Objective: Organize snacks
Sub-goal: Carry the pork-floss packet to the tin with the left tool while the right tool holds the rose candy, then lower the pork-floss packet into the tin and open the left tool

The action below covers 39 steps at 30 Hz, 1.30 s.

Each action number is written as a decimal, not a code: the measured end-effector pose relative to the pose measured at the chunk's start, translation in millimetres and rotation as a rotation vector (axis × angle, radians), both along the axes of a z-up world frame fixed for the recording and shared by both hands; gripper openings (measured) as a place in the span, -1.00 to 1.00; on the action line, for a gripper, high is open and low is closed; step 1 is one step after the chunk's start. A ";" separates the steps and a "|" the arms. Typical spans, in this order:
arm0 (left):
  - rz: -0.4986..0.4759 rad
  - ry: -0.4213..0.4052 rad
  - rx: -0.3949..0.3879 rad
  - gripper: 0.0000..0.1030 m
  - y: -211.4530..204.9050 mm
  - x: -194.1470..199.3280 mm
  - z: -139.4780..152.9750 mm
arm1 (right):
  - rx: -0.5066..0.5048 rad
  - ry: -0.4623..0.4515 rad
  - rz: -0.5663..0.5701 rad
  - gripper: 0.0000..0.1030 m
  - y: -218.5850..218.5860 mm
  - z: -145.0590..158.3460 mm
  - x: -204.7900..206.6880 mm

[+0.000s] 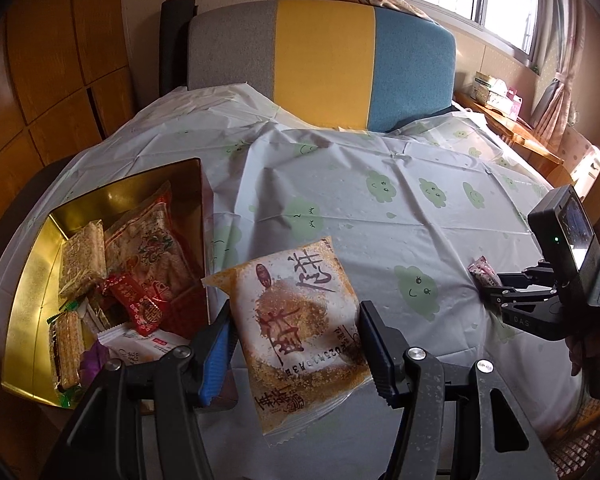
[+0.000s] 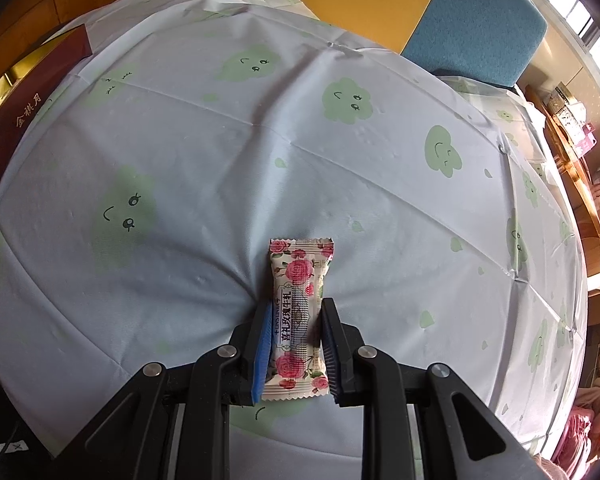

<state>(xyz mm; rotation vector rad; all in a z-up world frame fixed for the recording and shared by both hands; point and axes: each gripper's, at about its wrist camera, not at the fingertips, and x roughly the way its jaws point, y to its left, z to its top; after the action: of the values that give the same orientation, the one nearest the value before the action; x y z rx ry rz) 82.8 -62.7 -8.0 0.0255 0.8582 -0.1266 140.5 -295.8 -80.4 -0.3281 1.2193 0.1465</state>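
A large orange-and-white biscuit packet (image 1: 292,280) hangs above the table, and my left gripper (image 1: 296,332) is shut on its sides. Just left of it stands an open gold-lined box (image 1: 32,280) holding several wrapped snacks, among them a red packet (image 1: 140,304). My right gripper (image 2: 297,312) is shut on a small rose-print candy packet (image 2: 300,272) and presses it down on the cloud-print tablecloth (image 2: 220,140), which puckers around the tips. In the left wrist view, that gripper (image 1: 496,292) and the candy packet (image 1: 482,270) are at the right edge.
The box's dark red wall (image 2: 16,120) rises at the table's left side. A grey, yellow and blue chair back (image 1: 320,60) stands behind the table. At the far right, under the window, a wooden shelf (image 1: 512,124) carries small boxes.
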 end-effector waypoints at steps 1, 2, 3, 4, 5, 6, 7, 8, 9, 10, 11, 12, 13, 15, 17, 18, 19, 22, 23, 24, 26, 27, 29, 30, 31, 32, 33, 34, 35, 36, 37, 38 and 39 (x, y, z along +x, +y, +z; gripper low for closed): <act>0.009 -0.002 -0.002 0.15 4.4 -1.2 1.1 | -0.001 -0.001 0.001 -0.53 0.2 0.1 -0.3; 0.017 -0.004 -0.003 0.15 8.6 -1.9 1.9 | -0.002 -0.002 0.002 -0.53 0.6 0.4 -0.6; 0.024 -0.007 -0.002 0.15 12.8 -2.8 2.8 | -0.004 -0.003 0.003 -0.53 1.1 0.6 -1.0; 0.033 -0.012 0.001 0.15 17.1 -3.6 3.5 | -0.005 -0.004 0.004 -0.53 1.5 0.7 -1.5; 0.043 -0.016 0.003 0.15 22.2 -4.4 4.1 | -0.006 -0.005 0.004 -0.53 1.9 0.7 -2.0; 0.053 -0.017 0.003 0.15 27.9 -5.3 4.3 | -0.005 -0.005 0.004 -0.53 1.9 0.9 -2.2; 0.066 -0.016 0.001 0.15 34.6 -6.0 4.5 | -0.006 -0.006 0.005 -0.53 2.0 1.1 -2.4; 0.081 -0.016 0.000 0.15 41.9 -6.6 4.6 | -0.007 -0.007 0.006 -0.53 2.4 1.2 -2.8; 0.099 -0.016 -0.003 0.15 50.2 -7.3 4.6 | -0.009 -0.008 0.006 -0.53 2.7 1.1 -3.2; 0.117 -0.014 -0.007 0.15 59.0 -7.9 4.4 | -0.010 -0.009 0.006 -0.53 3.0 1.2 -3.4; 0.136 -0.011 -0.015 0.15 69.0 -8.2 4.4 | -0.012 -0.010 0.006 -0.53 3.4 1.3 -3.9; 0.159 -0.008 -0.022 0.15 80.0 -9.6 3.8 | -0.014 -0.011 0.007 -0.53 3.6 1.3 -4.2; 0.185 -0.005 -0.026 0.15 91.6 -10.4 3.9 | -0.017 -0.012 0.007 -0.53 4.3 1.3 -4.5; 0.245 -0.010 -0.031 0.15 117.0 -13.6 5.3 | -0.021 -0.014 0.007 -0.53 5.0 1.5 -4.9; 0.316 -0.011 -0.045 0.15 145.0 -17.1 7.0 | -0.026 -0.016 0.009 -0.53 6.6 1.6 -5.6; 0.352 -0.009 -0.058 0.15 160.1 -19.3 7.9 | -0.027 -0.016 0.009 -0.53 6.9 1.6 -5.8; 0.389 -0.007 -0.070 0.15 174.6 -21.6 8.5 | -0.027 -0.016 0.008 -0.53 7.1 1.8 -5.9; 0.492 -0.004 -0.078 0.15 212.6 -29.8 7.7 | -0.030 -0.017 0.010 -0.53 7.0 1.7 -5.9; 0.519 -0.002 -0.080 0.15 222.3 -32.5 6.7 | -0.031 -0.017 0.010 -0.53 7.1 1.7 -6.1; 0.539 0.002 -0.085 0.15 230.3 -35.0 5.4 | -0.031 -0.018 0.010 -0.53 7.3 1.8 -6.3; 0.563 0.008 -0.096 0.15 239.6 -38.6 2.9 | -0.032 -0.018 0.010 -0.53 7.2 2.0 -6.3; 0.567 0.009 -0.101 0.15 241.2 -39.2 1.7 | -0.034 -0.018 0.010 -0.53 7.4 1.9 -6.4; 0.558 0.015 -0.106 0.15 239.4 -37.5 -0.8 | -0.035 -0.020 0.009 -0.53 8.0 1.6 -6.7; 0.552 0.017 -0.109 0.15 237.1 -36.8 -1.8 | -0.036 -0.020 0.008 -0.53 8.2 1.7 -6.7; 0.540 0.020 -0.117 0.15 233.4 -34.6 -2.7 | -0.036 -0.020 0.009 -0.53 8.0 1.6 -6.6; 0.524 0.023 -0.128 0.15 230.2 -33.1 -3.1 | -0.035 -0.020 0.007 -0.53 8.1 1.6 -6.7; 0.508 0.028 -0.141 0.15 226.8 -30.9 -3.5 | -0.035 -0.020 0.005 -0.53 8.3 1.6 -6.8; 0.488 0.036 -0.153 0.15 222.5 -26.5 -4.5 | -0.036 -0.021 0.005 -0.53 8.5 1.6 -6.9; 0.462 0.045 -0.159 0.16 217.8 -22.1 -6.8 | -0.036 -0.021 0.005 -0.53 8.4 1.5 -7.0; 0.446 0.051 -0.154 0.16 212.8 -16.7 -9.2 | -0.035 -0.020 0.005 -0.53 8.1 1.3 -6.9; 0.437 0.057 -0.137 0.16 208.1 -11.5 -11.7 | -0.034 -0.020 0.004 -0.53 8.1 1.4 -6.9; 0.417 0.064 -0.121 0.16 203.5 -5.8 -15.0 | -0.035 -0.021 0.004 -0.53 8.0 1.4 -7.0; 0.393 0.069 -0.108 0.16 199.7 0.4 -19.0 | -0.035 -0.021 0.004 -0.53 8.0 1.5 -7.0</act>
<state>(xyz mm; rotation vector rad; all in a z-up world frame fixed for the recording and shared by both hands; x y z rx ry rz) 83.2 137.0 -27.1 -0.2492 0.9094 0.1957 133.6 -287.8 -79.0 -0.3615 1.2016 0.1245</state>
